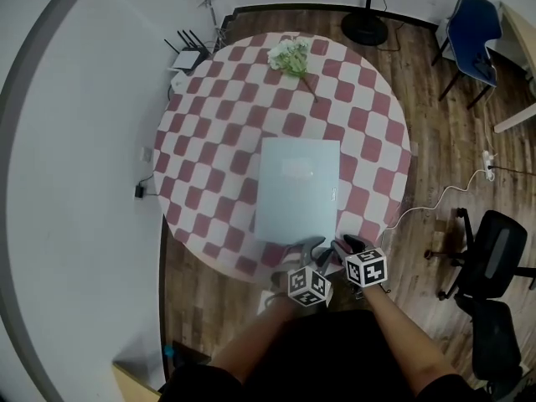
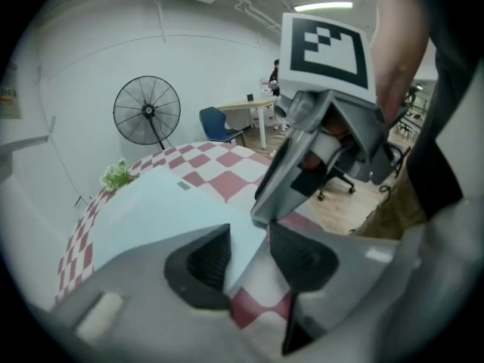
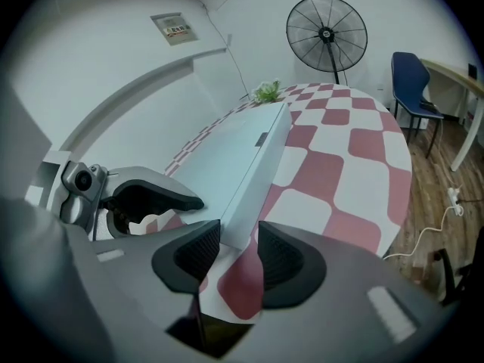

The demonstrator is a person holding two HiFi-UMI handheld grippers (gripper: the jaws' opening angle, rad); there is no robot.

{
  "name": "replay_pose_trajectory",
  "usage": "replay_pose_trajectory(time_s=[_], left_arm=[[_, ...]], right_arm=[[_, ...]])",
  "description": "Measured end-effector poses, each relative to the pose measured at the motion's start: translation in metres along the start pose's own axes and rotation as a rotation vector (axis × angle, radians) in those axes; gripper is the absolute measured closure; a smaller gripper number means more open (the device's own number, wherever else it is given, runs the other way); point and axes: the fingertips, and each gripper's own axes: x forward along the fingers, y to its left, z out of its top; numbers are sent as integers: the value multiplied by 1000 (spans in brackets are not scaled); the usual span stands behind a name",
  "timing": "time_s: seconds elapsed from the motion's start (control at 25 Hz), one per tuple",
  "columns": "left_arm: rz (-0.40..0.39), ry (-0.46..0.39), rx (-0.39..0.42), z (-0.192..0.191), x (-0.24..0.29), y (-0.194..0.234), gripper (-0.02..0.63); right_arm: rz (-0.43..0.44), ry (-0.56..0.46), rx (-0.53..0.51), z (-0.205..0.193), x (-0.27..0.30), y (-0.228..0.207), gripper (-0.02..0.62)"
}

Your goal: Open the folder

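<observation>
Wood flooring and a white curved wall surround a round table [image 1: 218, 99] covered in a red-and-white checked cloth. A small bunch of white flowers [image 1: 289, 55] lies near the table's upper edge in the head view. A standing fan [image 3: 327, 32] and a blue chair [image 1: 471, 25] stand at the upper right, off the table.

Item under task: a pale blue-grey folder [image 1: 297, 191] lies flat on the cloth, slightly below and right of the table's centre. Its cover is down, so its contents cannot be seen. Its lower edge sits close to the table's near rim.

Left gripper [image 1: 311, 249]: positioned at the lower edge of the folder, just left of the other gripper. Its own view shows the jaws standing well apart. The folder's near corner and a strip of checked cloth show in the gap. Neither pad presses on the folder.

Right gripper [image 1: 346, 245]: positioned at the folder's lower right corner, beside the left one. Its own view shows the jaws wide apart. The folder's thick edge runs up from between them toward the flowers. A visible gap remains on each side of that edge, and nothing is clamped.
</observation>
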Motion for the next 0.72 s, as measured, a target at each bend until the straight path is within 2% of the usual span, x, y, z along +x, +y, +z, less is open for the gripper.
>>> replay_pose_trajectory(time_s=[0.24,0.52,0.72], left_arm=[[-26,57,40,-4,4,0,412],[-5,61,45,-5,8,4,425],[-3,87,84,-6,9,3,431]], right_arm=[[-20,-14,50,-1,-2,-2,436],[-37,-2,44,-2,-1,-1,436],[-40,-17,69,-2,-1,0,436]])
